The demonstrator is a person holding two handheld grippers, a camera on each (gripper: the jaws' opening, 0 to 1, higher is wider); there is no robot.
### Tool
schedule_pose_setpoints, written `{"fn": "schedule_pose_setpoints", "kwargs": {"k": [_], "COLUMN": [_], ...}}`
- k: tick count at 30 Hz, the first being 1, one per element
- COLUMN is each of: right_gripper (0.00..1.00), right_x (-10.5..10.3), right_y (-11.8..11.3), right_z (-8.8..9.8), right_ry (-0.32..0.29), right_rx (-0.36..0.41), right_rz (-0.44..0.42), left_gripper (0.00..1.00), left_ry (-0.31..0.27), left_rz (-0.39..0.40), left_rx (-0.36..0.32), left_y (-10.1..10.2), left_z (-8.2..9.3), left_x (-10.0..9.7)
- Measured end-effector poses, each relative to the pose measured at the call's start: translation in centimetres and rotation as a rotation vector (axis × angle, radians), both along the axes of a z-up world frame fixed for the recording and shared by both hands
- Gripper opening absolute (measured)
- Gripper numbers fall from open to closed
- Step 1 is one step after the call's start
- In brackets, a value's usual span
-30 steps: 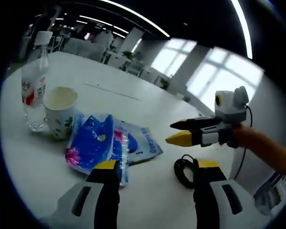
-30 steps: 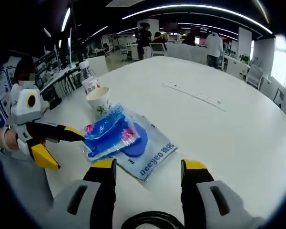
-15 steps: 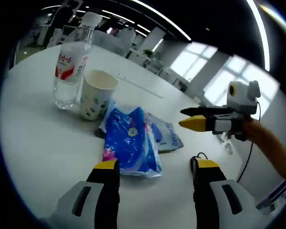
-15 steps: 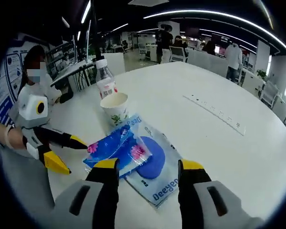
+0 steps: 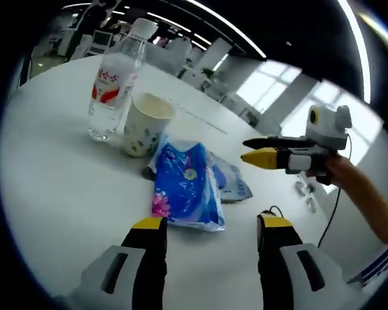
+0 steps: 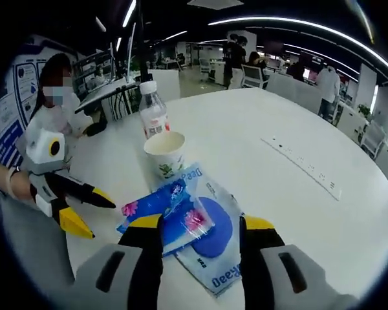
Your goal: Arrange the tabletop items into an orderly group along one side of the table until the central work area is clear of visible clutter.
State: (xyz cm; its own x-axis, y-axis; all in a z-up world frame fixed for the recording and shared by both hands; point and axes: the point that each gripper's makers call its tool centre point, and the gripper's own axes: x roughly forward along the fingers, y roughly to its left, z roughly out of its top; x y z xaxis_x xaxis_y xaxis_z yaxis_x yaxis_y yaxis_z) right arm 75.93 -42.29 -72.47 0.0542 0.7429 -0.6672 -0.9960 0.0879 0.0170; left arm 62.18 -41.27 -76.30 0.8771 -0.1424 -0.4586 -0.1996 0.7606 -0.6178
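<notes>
**Both grippers closing in on the packet pile, nothing held yet**

Since a second ago my left view has swung nearer the bottle and cup; they sit larger and higher in frame, and the black cable that lay by my right jaw is now just a sliver. I read this as my hands moving, not the items.

The water bottle stands upright with the paper cup just beside it, apparently touching or nearly so. The blue tissue pack lies partly over the flat blue sachet, which peeks out beyond it. All four cluster together on the white table, already a loose group, though the packs lie skewed.

My left gripper hovers over the table, jaws spread and empty, lined up on the near edge of the tissue pack. My right gripper hangs above the sachet and tissue pack, jaws likewise apart. From the left view it looks nearly closed, so I trust its own camera.

Judgement: the tissue pack is the likely pick, since it lies on top. The cable is soft and will trail if dragged.
</notes>
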Motion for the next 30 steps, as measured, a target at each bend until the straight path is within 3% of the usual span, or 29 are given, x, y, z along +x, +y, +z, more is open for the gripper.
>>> {"fn": "schedule_pose_setpoints", "kwargs": {"k": [9,30], "right_gripper": [0.39,0.27], "right_x": [-0.7,-1.7], "right_y": [1.2,5.2], "right_z": [-0.2,-1.6], "right_ry": [-0.025,-0.017], "right_rx": [-0.012,-0.051], "right_rz": [0.047,0.134], "left_gripper": [0.39,0.32], "left_ry": [0.024,0.048], "left_rz": [0.011,0.010], "left_rx": [-0.096,-0.159], "left_y": [-1.0,-1.2], "left_z": [-1.3,-2.5], "left_x": [-0.6,0.7]}}
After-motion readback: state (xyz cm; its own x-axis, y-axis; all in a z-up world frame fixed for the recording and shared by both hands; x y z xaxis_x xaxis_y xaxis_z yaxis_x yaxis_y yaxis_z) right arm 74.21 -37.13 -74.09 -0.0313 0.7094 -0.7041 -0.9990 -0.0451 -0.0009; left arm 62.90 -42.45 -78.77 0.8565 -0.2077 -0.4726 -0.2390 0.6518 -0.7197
